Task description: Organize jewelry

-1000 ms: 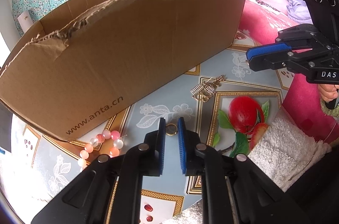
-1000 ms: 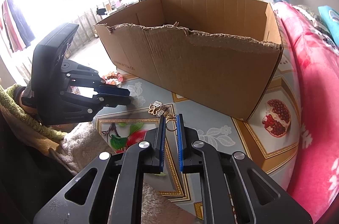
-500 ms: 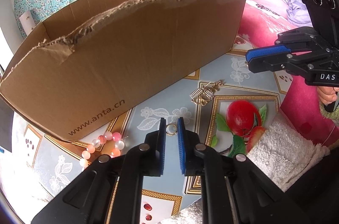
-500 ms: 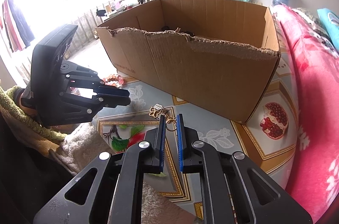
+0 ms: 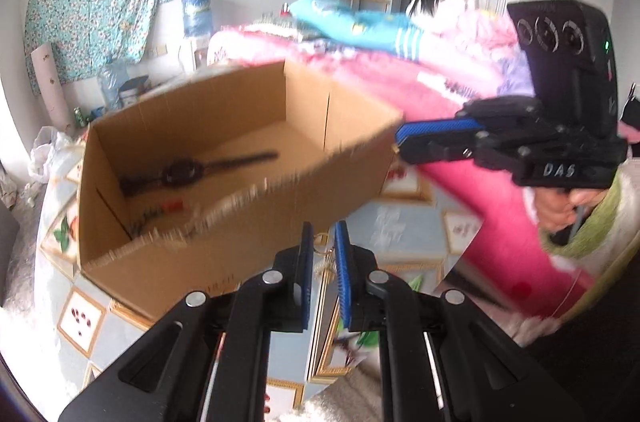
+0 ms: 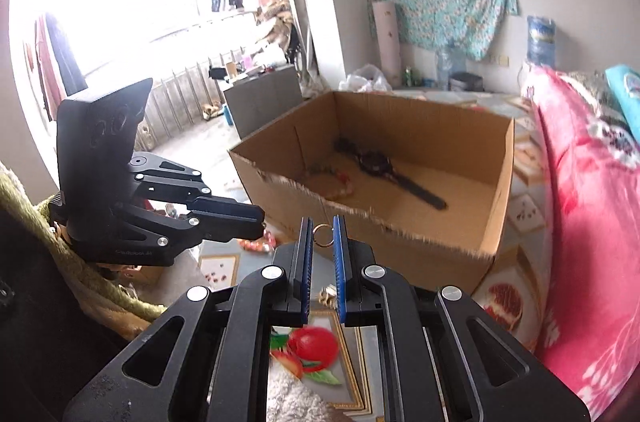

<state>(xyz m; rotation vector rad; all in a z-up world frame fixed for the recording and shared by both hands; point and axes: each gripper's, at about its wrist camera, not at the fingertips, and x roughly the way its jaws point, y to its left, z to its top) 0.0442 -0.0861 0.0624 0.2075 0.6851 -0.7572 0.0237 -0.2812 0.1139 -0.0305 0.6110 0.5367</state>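
Patterned tabletop (image 6: 520, 218) below; both grippers raised near cardboard box (image 6: 420, 222). Left gripper (image 5: 322, 242) and right gripper (image 6: 322, 236) each pinch a gold earring (image 6: 323, 236) between narrowly parted pads. Clear the torn rim before releasing.

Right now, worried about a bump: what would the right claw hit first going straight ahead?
Probably the torn near wall of the cardboard box, just beyond the tips of the right claw; depth is unclear, so it may clear the rim.
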